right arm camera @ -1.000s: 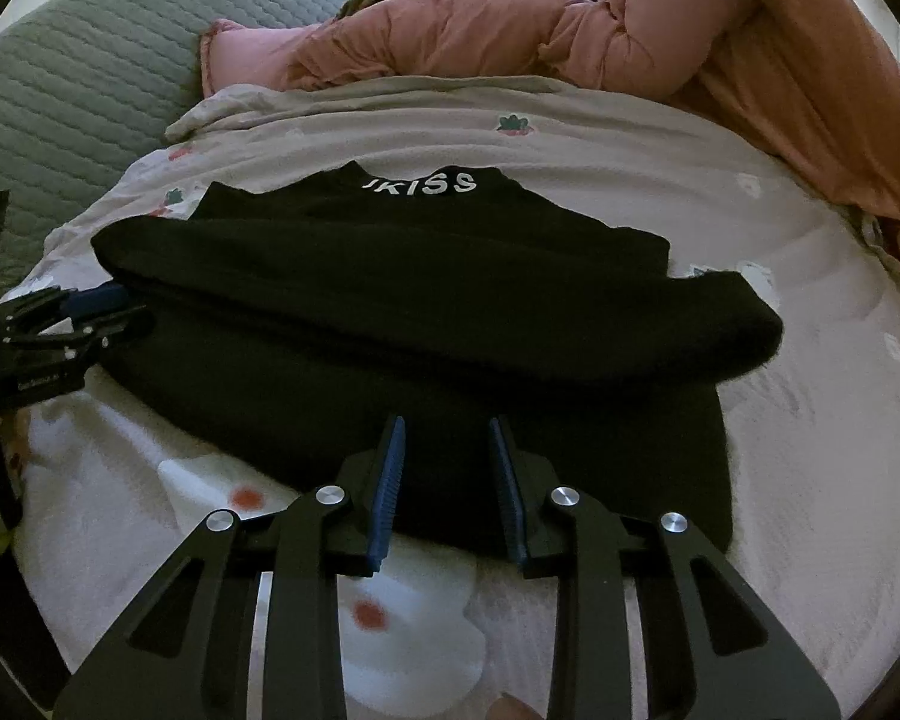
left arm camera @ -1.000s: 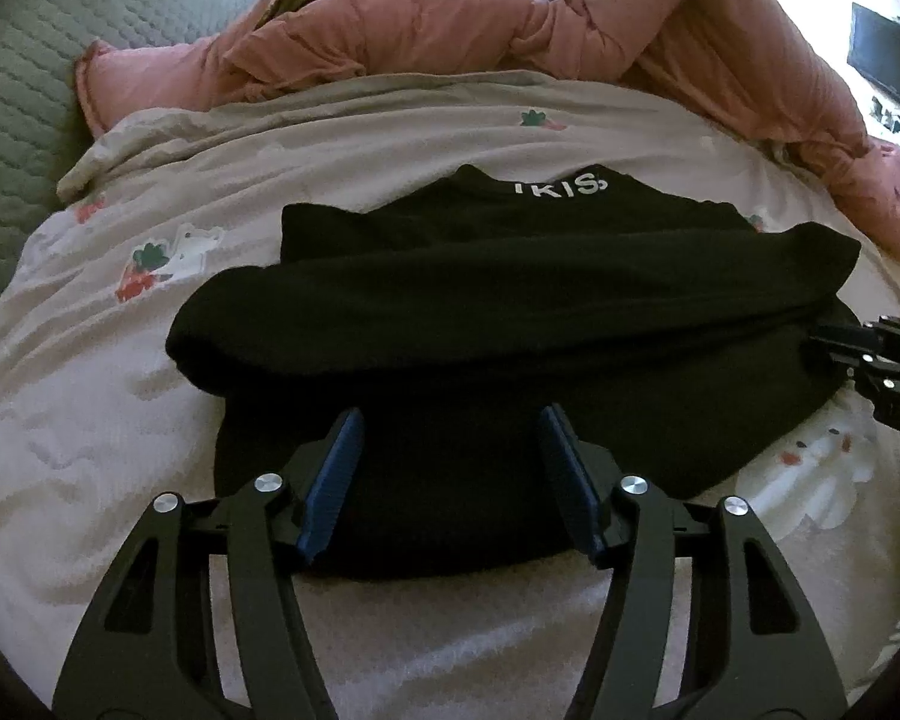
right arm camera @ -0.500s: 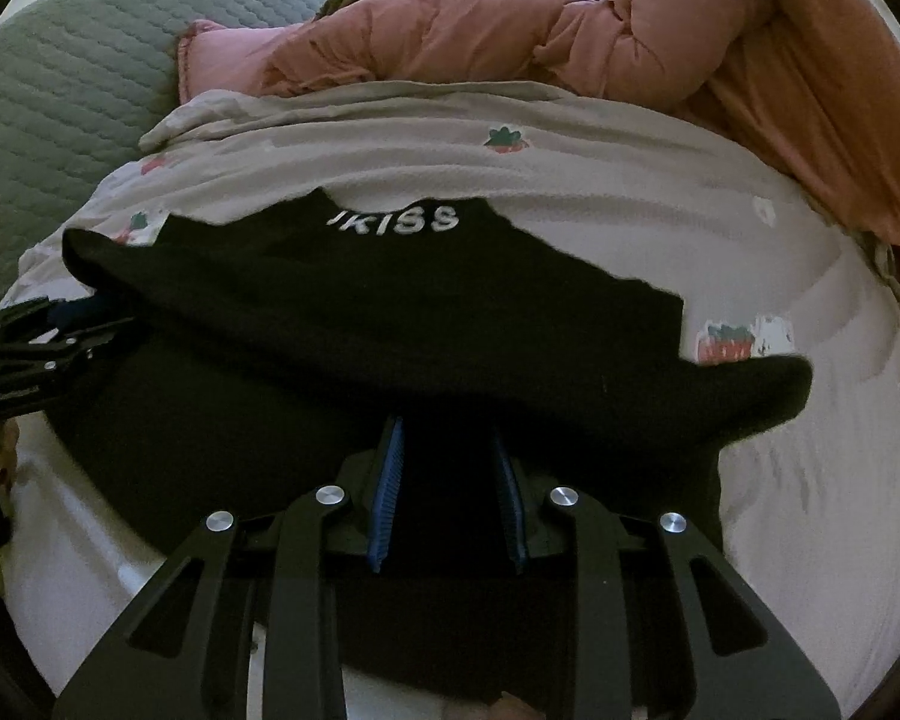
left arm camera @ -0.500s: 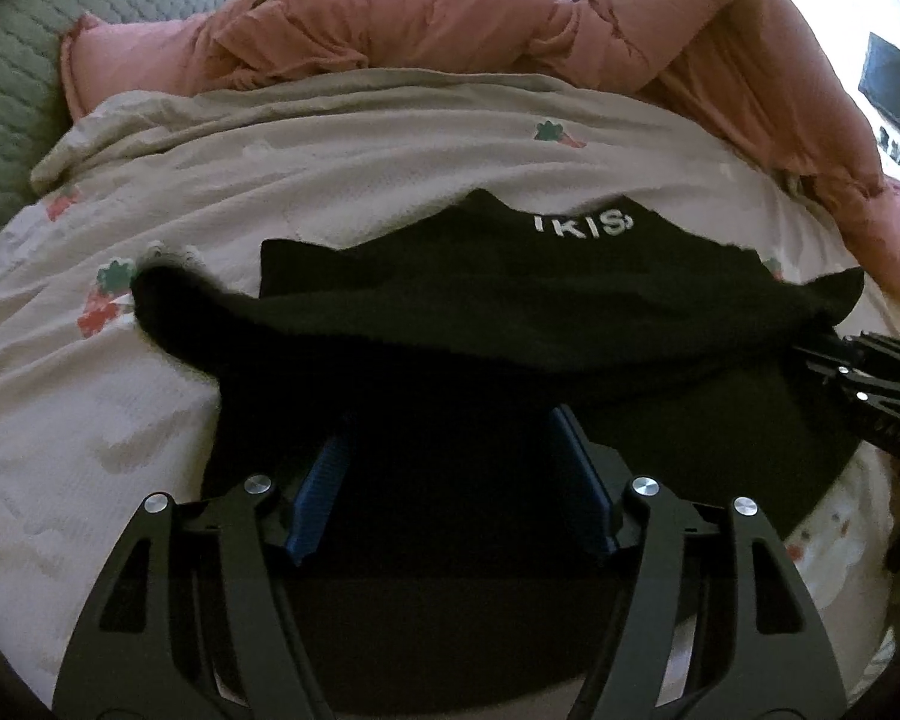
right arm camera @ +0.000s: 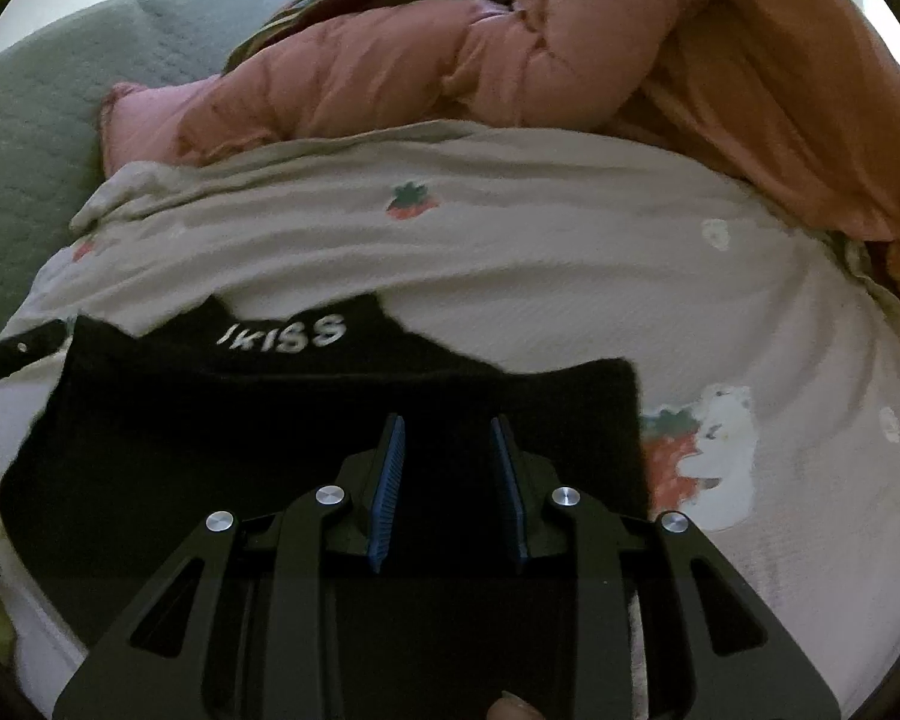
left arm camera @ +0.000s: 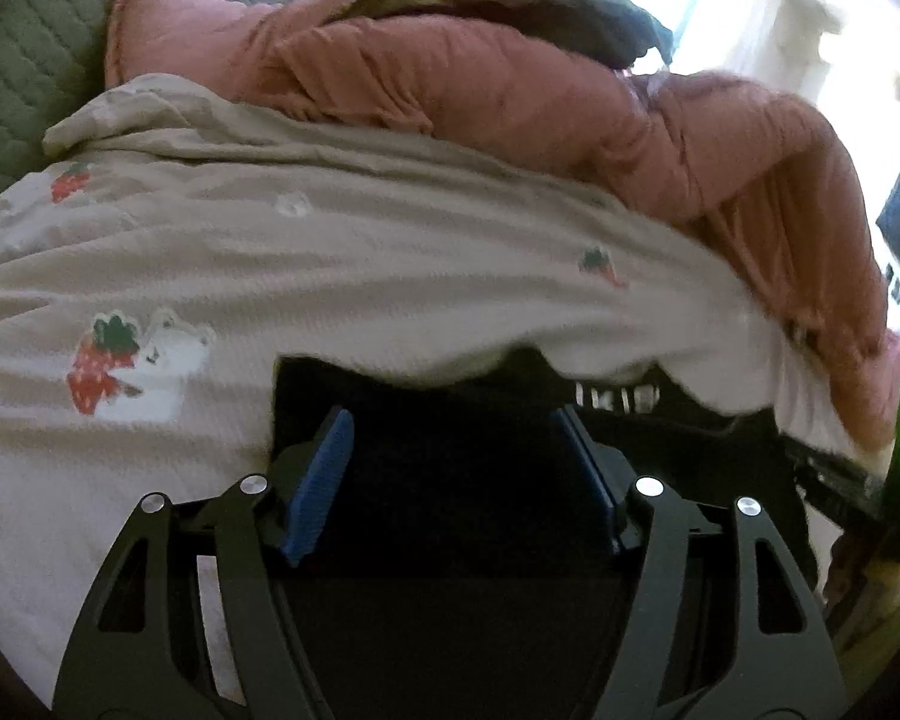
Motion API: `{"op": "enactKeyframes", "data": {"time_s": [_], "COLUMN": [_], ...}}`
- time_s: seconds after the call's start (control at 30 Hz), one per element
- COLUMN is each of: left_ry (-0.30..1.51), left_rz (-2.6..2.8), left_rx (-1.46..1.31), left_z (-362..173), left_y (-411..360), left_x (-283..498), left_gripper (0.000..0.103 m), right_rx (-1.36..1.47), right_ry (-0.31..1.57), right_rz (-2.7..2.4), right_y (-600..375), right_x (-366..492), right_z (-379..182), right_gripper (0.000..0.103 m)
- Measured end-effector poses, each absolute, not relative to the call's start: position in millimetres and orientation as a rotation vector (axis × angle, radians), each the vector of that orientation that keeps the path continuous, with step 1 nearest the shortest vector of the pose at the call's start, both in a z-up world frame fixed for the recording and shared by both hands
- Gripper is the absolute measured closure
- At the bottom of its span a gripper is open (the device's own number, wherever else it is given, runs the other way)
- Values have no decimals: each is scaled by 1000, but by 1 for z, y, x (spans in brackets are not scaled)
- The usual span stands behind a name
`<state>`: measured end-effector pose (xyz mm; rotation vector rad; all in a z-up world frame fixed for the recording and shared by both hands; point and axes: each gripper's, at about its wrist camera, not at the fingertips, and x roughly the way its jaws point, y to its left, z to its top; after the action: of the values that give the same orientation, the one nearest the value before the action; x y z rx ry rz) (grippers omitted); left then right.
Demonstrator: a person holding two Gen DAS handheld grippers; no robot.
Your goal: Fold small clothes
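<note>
- Plainly, the black top (right arm camera: 258, 456) lies flat on the strawberry-print sheet (right arm camera: 510, 264), collar away from the person, so its white lettering (right arm camera: 282, 333) reads upright in the right view.
- Both tongs sit over the near part of the garment, one toward each side, which suits lifting or pressing a hem evenly across its width.
- Left gripper (left arm camera: 456, 480): its blue pads (left arm camera: 318, 486) stand wide apart with dark cloth filling the space between and below them; nothing is pinched that I can see, so I read it as parted, resting on or just above the fabric.
- Right gripper (right arm camera: 447, 492): the pads (right arm camera: 387, 492) are closer together but a clear gap remains; black cloth fills that gap from behind, and whether a layer is caught between them I cannot tell for sure. I judge it unclamped.
- In the left view the top's far edge (left arm camera: 426, 375) looks straight and bulky, with the lettering (left arm camera: 615, 399) just beyond it at the right; this suggests a fold already laid up toward the collar.
- The pink quilt (left arm camera: 510, 90) is heaped at the far end of the bed, well apart from the top, leaving bare sheet around the garment for working.
- The green quilted headboard (right arm camera: 24, 120) lies beyond at the left.
- My guess: the tongs rest low like this to flatten the fold before the next one.
</note>
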<state>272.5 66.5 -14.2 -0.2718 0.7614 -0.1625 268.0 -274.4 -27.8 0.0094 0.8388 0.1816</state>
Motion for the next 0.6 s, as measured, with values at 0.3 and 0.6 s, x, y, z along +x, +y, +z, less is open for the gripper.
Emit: {"op": "enactKeyframes", "data": {"time_s": [0.3,0.6], "left_ry": [792,849], "left_rz": [-92,-161], "left_rx": [-282,-259], "left_z": [-35,-51], "left_y": [109,108], "left_x": [272,286], "left_gripper": [37,37], "right_rx": [20,64], "right_ry": [846,931], "right_rz": [66,29], "right_y": [-308,-312], "right_x": [269,300], "right_z": [-31,-54], "right_gripper": [56,54]}}
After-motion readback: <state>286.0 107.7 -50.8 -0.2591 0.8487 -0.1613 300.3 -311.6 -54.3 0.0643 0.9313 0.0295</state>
